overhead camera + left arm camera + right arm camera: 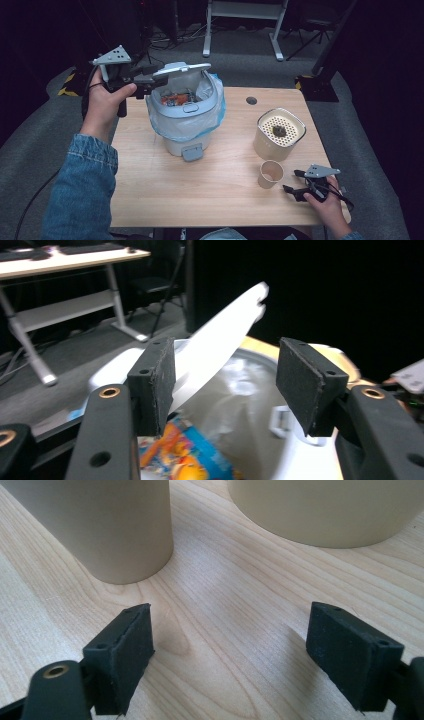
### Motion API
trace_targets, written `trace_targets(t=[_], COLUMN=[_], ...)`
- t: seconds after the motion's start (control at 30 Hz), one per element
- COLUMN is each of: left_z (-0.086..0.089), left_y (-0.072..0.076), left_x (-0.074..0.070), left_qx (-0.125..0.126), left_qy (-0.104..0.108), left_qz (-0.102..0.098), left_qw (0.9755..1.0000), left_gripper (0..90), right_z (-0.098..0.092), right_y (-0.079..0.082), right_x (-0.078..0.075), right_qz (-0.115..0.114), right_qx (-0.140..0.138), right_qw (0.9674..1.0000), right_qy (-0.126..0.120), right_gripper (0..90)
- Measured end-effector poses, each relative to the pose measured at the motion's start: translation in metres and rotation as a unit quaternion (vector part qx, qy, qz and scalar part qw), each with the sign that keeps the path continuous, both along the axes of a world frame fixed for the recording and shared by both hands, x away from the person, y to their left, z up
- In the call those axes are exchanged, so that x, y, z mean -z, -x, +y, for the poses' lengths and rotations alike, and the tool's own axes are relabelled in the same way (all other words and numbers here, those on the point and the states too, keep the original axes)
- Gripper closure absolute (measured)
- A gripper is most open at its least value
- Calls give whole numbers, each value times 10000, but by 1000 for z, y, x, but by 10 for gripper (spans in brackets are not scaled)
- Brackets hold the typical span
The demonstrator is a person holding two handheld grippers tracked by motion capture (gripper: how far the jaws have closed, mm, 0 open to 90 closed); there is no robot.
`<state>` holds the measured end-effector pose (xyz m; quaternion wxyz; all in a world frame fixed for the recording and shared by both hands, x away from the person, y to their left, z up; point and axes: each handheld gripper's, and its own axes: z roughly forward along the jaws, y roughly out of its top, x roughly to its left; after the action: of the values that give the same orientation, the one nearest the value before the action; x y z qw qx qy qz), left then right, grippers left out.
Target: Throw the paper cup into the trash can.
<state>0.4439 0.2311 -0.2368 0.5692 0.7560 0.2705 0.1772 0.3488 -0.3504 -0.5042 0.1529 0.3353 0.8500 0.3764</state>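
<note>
Light wood surface (150, 190) carries a lined bin (186, 112) at left-centre, a perforated-top container (278, 134) at right, a paper cup (270, 174) just beside it.

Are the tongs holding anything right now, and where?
Neither closes on anything. The left tongs are open at the raised bin lid, whose edge lies against one pad. The right tongs are open over bare table near the paper cup.

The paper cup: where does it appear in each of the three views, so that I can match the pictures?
High view: the paper cup stands right of centre on the table, in front of the beige container.
Left gripper view: the cup is not in this picture.
Right gripper view: the cup is at upper left, ahead of the open jaws.
Shared landmark: the beige container.
</note>
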Motion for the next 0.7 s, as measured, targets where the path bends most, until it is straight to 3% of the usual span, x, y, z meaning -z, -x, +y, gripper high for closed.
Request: trace_targets(t=[0.1,0.2,0.37,0.53,0.7], left_z=[-7,-16,-29,-38,-46], left_y=[4,6,0,-8,-14], left_x=[-2,-3,4,12,19], left_qx=[227,443,642,708,646], left_qy=[-18,-123,-212,-257,-425], left_qz=[137,270,639,946,988], left_qw=[9996,9986,9957,9927,9921], left_gripper=[428,502,574,605,620], right_z=[0,0,0,0,0], right_y=[0,0,0,0,0], right_x=[0,0,0,0,0], right_qz=[0,0,1,0,0], right_qx=[0,0,0,0,1], right_qw=[10000,10000,10000,10000,10000], right_qy=[1,1,1,1,1], right_gripper=[192,192,192,192,192])
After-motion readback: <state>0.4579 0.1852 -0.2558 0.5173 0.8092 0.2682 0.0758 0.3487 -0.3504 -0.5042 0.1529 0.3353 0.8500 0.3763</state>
